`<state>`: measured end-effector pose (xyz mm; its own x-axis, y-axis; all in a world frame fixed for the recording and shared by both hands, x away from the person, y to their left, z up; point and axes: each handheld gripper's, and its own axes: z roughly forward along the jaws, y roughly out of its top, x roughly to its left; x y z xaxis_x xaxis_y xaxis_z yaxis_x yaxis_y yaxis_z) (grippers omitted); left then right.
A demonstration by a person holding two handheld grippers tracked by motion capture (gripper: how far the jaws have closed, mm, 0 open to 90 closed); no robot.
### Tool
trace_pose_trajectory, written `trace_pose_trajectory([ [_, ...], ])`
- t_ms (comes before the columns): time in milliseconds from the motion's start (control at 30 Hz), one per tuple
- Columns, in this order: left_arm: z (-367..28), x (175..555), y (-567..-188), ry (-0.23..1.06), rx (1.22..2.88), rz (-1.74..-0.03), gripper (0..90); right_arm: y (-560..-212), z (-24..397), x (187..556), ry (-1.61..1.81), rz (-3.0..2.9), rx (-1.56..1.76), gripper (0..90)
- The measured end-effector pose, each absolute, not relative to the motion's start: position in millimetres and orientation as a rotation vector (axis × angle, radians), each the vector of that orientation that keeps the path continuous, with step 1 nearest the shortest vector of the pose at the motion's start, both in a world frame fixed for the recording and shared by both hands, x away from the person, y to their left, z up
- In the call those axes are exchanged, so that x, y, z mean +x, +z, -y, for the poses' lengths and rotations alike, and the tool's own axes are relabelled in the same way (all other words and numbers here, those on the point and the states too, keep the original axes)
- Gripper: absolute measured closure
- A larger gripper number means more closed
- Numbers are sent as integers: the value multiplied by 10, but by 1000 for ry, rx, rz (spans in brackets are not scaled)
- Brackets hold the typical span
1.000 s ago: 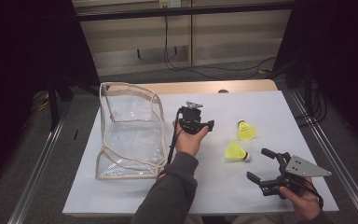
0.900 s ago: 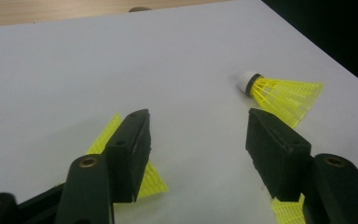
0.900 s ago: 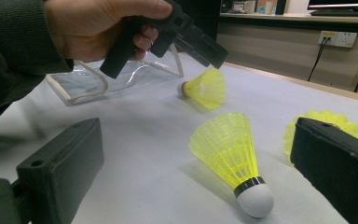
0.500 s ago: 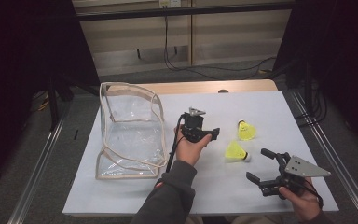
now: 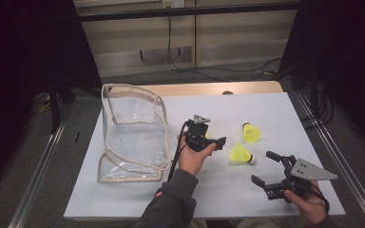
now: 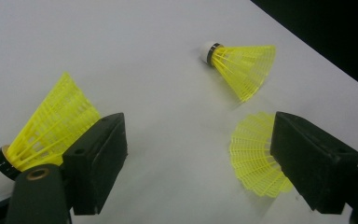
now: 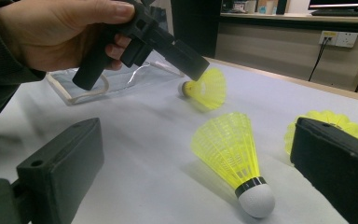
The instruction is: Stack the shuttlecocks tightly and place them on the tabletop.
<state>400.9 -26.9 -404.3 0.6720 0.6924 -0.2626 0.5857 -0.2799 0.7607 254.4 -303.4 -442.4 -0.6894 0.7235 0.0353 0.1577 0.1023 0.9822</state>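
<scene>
Three shuttlecocks [image 6: 51, 123] lie mid-frame on the worktop [image 5: 138, 199] as the left tool [image 6: 196, 158], jaws just widened and empty, lines up a pick; right tool [image 5: 269, 169] waits open, empty.

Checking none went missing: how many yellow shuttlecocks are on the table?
3. The first shuttlecock lies at the left claw's tip, the second shuttlecock mid-table before the right claw, the third shuttlecock farther right, partly behind that claw's jaw.
</scene>
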Motion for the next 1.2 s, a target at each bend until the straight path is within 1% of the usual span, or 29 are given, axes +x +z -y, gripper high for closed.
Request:
trace_pose_trajectory([
  [567,292,3876,-4106,94,2017,-952,136,-4424,3032,2542,1622,-1926,860,22],
  [1200,193,3715,-4238,69,2049,-933,121,-4426,3026,2541,1622,-1927,860,22],
])
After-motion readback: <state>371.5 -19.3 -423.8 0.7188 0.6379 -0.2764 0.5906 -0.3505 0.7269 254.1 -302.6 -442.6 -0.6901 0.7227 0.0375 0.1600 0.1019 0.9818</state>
